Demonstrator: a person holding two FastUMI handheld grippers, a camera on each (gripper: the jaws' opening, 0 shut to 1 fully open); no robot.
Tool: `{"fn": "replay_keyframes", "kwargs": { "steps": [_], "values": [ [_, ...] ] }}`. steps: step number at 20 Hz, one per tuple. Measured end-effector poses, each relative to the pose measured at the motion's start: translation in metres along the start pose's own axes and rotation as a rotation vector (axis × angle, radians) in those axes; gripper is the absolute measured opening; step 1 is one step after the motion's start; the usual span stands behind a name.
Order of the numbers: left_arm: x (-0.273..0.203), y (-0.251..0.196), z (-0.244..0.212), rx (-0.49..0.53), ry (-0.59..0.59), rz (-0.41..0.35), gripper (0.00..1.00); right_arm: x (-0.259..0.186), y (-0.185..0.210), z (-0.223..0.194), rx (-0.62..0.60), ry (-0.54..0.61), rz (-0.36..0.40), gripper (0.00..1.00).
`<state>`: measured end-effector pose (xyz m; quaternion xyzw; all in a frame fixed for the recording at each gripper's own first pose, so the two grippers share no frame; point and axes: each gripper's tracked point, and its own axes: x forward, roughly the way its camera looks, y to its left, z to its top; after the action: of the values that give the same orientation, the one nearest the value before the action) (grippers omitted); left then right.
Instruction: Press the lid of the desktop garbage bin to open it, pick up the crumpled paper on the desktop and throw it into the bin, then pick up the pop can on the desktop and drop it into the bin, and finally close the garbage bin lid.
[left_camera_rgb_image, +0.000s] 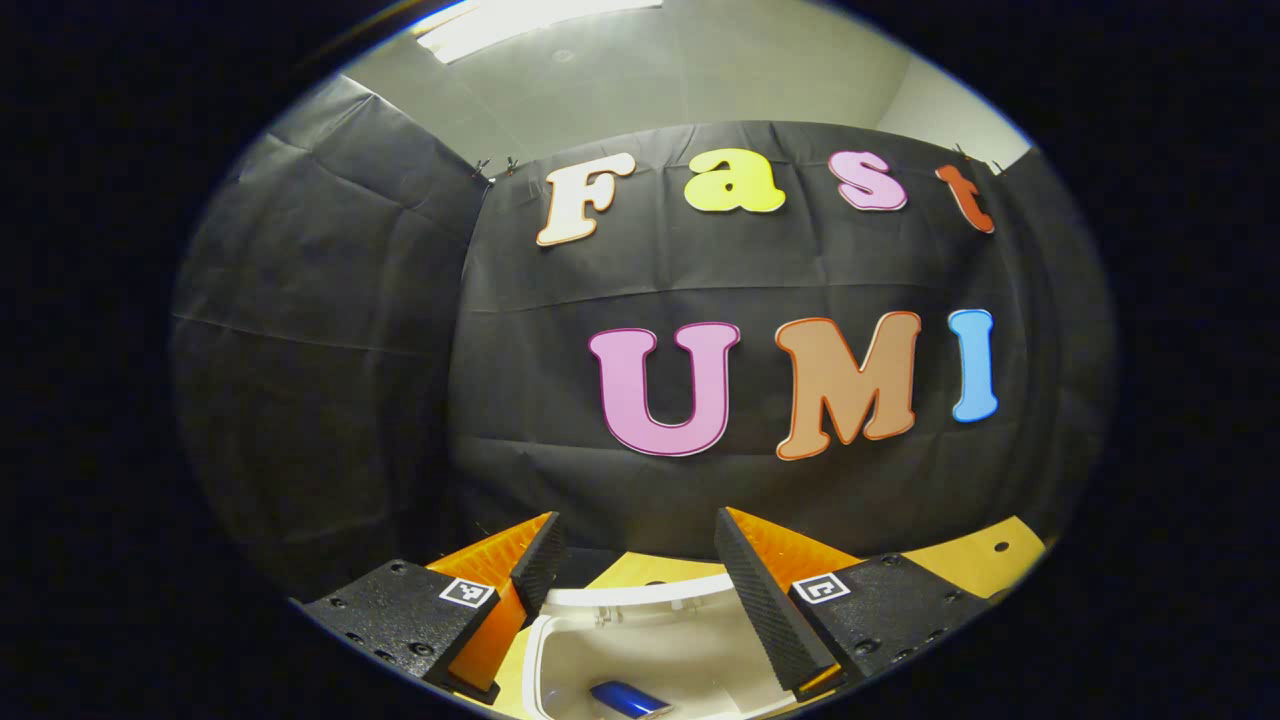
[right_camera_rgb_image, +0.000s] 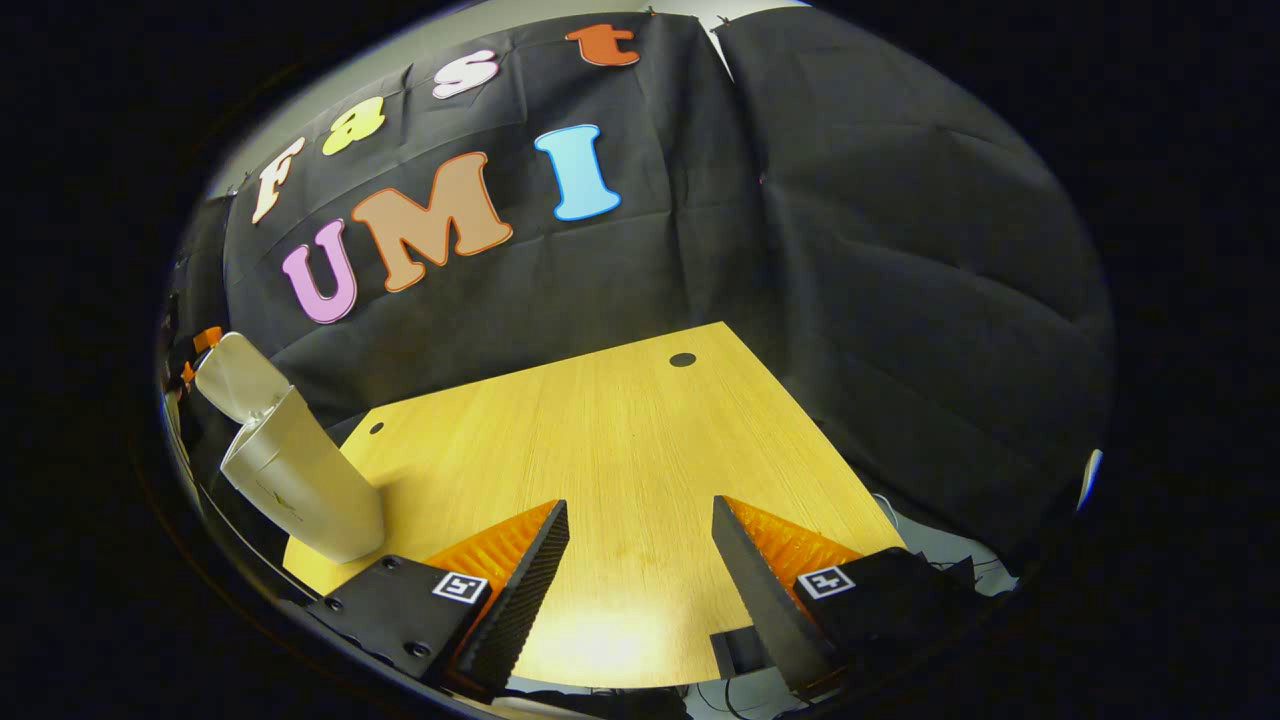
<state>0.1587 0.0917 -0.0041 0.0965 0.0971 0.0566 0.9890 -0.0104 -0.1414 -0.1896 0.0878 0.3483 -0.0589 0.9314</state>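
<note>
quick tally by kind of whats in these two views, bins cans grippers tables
garbage bin, lid up: 1
pop can, lying inside the bin: 1
grippers, both with fingers apart and holding nothing: 2, left gripper, right gripper
wooden table: 1
total: 5

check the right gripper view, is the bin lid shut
No, the bin stands at the table's left edge with its lid flipped up.

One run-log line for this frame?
left gripper: open, above open bin | pop can: inside bin | lid: up | right gripper: open over table
</note>
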Motion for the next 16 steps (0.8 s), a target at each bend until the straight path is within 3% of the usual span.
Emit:
{"fn": "replay_keyframes", "kwargs": {
  "steps": [5, 7, 8, 10, 16],
  "values": [
    [-0.032, -0.01, -0.059, -0.029, 0.052, -0.007, 0.94, 0.004, 0.014, 0.0, -0.038, 0.011, 0.028, 0.96],
    [-0.036, -0.013, -0.076, -0.016, 0.08, -0.015, 0.89, 0.004, 0.018, -0.003, -0.05, 0.022, 0.033, 0.96],
    [-0.038, -0.014, -0.085, -0.025, 0.102, -0.02, 0.94, 0.004, 0.019, -0.003, -0.053, 0.025, 0.036, 0.96],
    [-0.04, -0.013, -0.106, -0.05, 0.147, -0.006, 0.91, 0.003, 0.02, -0.005, -0.057, 0.03, 0.037, 0.96],
    [-0.044, -0.013, -0.119, 0.0, 0.104, 0.027, 0.91, 0.004, 0.009, -0.011, -0.054, 0.045, 0.012, 0.96]
  ]
}}
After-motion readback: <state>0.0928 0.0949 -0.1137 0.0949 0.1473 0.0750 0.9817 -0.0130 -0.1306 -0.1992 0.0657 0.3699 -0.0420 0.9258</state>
